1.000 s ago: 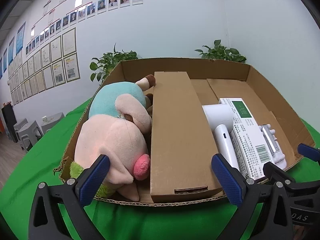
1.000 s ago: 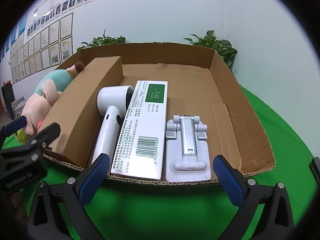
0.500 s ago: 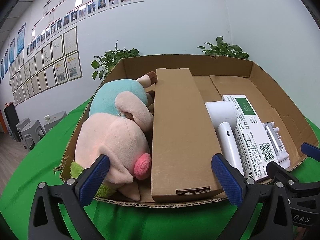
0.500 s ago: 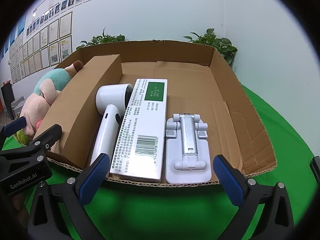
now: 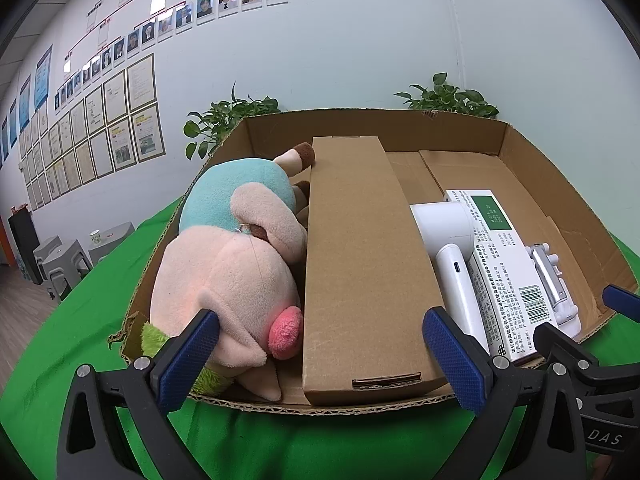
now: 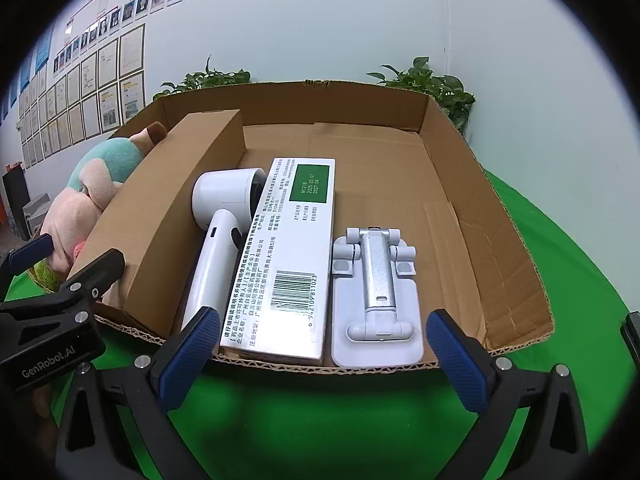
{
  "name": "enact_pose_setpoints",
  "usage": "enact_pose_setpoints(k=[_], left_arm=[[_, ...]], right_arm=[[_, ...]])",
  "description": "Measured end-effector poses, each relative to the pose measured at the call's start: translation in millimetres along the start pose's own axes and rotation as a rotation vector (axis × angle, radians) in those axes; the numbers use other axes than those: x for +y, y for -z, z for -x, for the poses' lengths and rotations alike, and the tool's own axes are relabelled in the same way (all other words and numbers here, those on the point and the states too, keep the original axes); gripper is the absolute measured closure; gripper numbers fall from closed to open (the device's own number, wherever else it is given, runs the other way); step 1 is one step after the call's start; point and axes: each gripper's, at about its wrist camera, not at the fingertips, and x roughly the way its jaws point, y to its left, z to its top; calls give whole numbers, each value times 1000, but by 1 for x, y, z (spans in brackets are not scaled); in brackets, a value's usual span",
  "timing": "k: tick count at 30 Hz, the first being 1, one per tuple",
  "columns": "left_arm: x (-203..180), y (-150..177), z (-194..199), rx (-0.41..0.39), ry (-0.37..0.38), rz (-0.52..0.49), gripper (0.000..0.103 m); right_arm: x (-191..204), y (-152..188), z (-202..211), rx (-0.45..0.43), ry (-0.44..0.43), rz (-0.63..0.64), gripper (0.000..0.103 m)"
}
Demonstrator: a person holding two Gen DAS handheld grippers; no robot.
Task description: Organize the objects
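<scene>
A: What writing can you read?

B: The left gripper [image 6: 60, 276] carries "GenRobot.AI" on its body in the right wrist view. In the left wrist view the right gripper [image 5: 580, 320] shows "DAS" at the lower right edge. The white carton [image 6: 284, 256] has a green panel reading "M1216, 2025 05 07, 2027 04", a barcode and rows of Chinese print too small to read.

A: And the count?

B: 1 open cardboard tray [image 6: 460, 152] on the green cloth [image 6: 320, 412], with 5 things in it: 1 plush toy [image 5: 224, 268] at the far left, 1 long brown box [image 5: 360, 260] beside it, 1 white hair dryer [image 6: 220, 240], the carton, and 1 white folding stand [image 6: 376, 292] at the right. 2 potted plants [image 5: 232, 112] stand behind the tray against the wall.

A: How do the claws stand?

B: Both have their blue pads wide apart, holding nothing, just before the tray's near edge. The left one faces the plush and brown box, the right one the carton and stand.

A: Any open room?

B: The tray floor is bare right of the stand and along the far wall. The dryer, carton and stand lie close side by side, and the near rim is low and ragged.
</scene>
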Motion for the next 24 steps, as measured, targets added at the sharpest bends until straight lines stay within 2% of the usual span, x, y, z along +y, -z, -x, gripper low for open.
enact_pose_setpoints(k=[24], left_arm=[[0,0,0,-1,0,-1,0]], right_arm=[[-1,0,1,1,1,0,1]])
